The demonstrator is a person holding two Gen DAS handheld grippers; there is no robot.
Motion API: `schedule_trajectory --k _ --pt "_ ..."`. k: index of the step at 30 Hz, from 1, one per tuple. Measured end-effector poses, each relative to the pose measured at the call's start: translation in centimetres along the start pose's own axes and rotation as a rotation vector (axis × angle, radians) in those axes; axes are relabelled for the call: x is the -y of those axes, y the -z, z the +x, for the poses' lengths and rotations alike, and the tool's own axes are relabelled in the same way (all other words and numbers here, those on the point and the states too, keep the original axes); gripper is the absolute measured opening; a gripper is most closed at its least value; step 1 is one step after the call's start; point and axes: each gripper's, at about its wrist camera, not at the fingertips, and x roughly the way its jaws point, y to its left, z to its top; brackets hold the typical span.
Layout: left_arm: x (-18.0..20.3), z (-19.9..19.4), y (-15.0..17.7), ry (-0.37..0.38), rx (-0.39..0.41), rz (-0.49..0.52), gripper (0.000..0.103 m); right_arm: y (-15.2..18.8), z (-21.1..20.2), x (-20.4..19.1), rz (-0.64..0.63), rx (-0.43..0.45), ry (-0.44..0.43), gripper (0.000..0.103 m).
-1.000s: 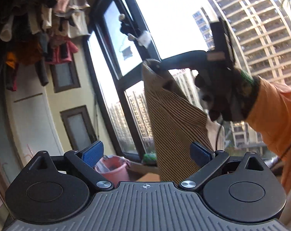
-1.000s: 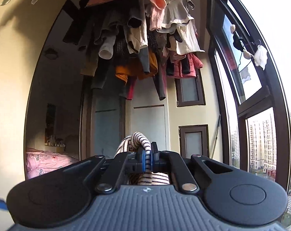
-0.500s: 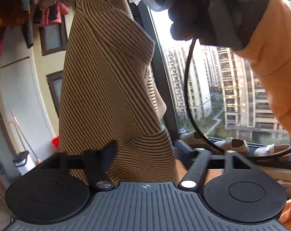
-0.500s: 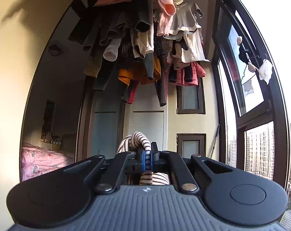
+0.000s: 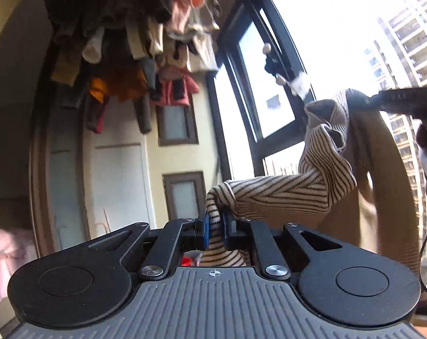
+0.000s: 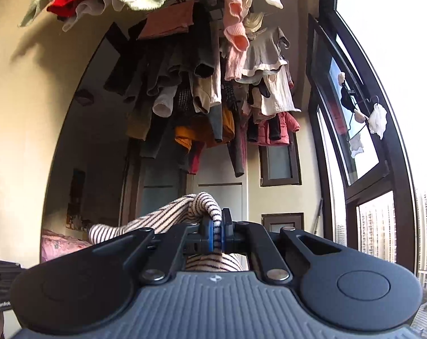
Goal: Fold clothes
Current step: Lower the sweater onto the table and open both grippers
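While pinched, striped garment (image 5: 284,195) crosswise.

Open air ahead, laundry overhead
Hanging clothes (image 6: 213,84) crowd above; below them space is free, window frame (image 6: 354,195) bounding their right side.

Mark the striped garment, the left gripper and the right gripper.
striped garment (image 5: 292,195): left wrist view, twisted stretch of fabric.
left gripper (image 5: 215,227): left wrist view, between its fingertips.
right gripper (image 6: 219,233): right wrist view, between its fingertips.
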Motion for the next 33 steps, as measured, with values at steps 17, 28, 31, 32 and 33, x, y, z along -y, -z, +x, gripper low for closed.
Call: schedule_trajectory --k 17,28,31,32,33 --pt "-5.4 1.8 -3.0 -0.125 -0.038 -0.068 0.014 5.6 4.7 4.1 0.25 -0.271 -0.09 0.005" --pt "-13.3 16.6 14.7 -0.192 -0.557 -0.283 0.091 26.5 20.0 6.2 0.114 -0.74 0.179 0.031" --pt "-12.8 15.1 17.2 -0.126 -0.686 -0.327 0.097 28.6 18.7 7.2 0.104 -0.806 0.188 0.033" --pt "-12.3 14.6 18.0 -0.105 -0.727 -0.355 0.097 29.3 18.1 7.4 0.11 -0.834 0.181 0.033" --pt "-11.8 14.1 18.7 -0.083 -0.767 -0.382 0.097 29.9 17.4 7.6 0.104 -0.859 0.176 0.034"
